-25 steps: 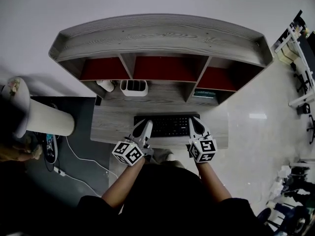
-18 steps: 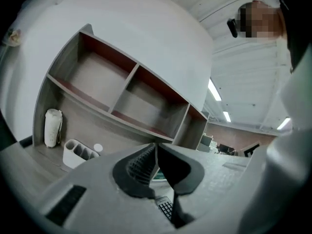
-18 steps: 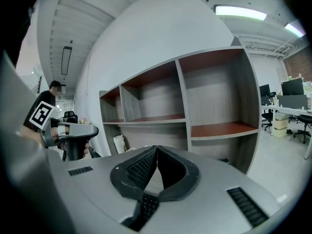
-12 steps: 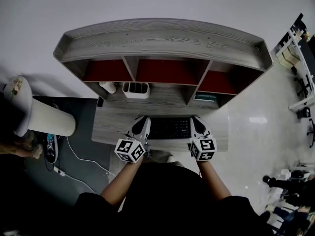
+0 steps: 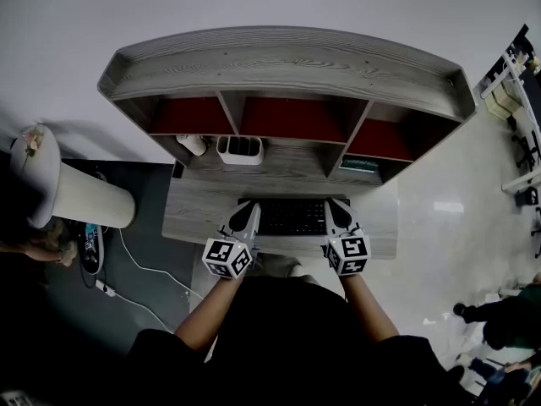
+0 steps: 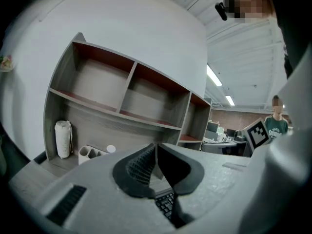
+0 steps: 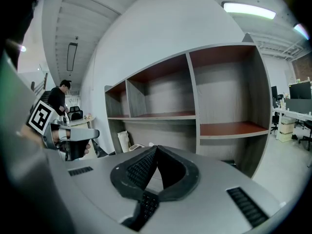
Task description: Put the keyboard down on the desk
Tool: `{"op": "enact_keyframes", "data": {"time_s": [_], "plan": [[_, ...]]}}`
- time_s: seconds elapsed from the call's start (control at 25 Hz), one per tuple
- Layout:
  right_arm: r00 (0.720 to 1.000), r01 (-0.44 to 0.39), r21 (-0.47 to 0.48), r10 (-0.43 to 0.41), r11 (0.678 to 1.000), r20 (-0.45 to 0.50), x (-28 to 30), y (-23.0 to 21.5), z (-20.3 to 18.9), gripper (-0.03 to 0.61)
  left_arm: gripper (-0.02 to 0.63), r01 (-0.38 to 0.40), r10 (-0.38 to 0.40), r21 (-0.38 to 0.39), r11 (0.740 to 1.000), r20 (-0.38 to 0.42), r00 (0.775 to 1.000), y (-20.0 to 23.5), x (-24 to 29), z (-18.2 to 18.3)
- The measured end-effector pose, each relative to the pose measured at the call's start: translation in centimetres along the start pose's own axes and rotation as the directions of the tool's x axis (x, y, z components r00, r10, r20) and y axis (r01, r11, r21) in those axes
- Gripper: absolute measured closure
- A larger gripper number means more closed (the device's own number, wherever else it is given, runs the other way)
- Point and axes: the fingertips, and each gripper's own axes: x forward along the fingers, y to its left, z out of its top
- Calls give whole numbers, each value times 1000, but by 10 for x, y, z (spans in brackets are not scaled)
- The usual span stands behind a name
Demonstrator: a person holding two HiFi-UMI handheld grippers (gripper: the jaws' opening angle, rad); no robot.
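One desk (image 5: 190,218) carries one black keyboard (image 5: 292,217), lying flat with its long axis left to right along the front edge. My left gripper (image 5: 243,213) and right gripper (image 5: 337,211) sit over its two ends, both with jaws pressed together on nothing.

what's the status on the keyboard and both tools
Left tool shut, right tool shut, at keyboard ends. Keyboard looks down on desk. Nothing in the way.

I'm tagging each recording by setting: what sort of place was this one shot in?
Probably an open-plan office. A grey wood-grain desk carries a shelf hutch and a black keyboard, and the right gripper view shows further desks with monitors under ceiling strip lights.
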Motion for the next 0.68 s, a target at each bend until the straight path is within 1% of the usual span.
{"op": "enact_keyframes", "data": {"time_s": [0.2,0.36,0.68], "plan": [[1000,7,-11,-7,1000,1,0,-1,-2,565,584,-7,7,-1,1000,-15,1000,4,-2,-11],[1000,13,-29,-13,999,-5,1,-2,-3,565,584,-10,10,-6,1000,-22,1000,7,-1,-11],[1000,17,-36,-17,999,-4,-1,-3,-1,566,584,-18,17,-18,1000,-25,1000,11,0,-12]]}}
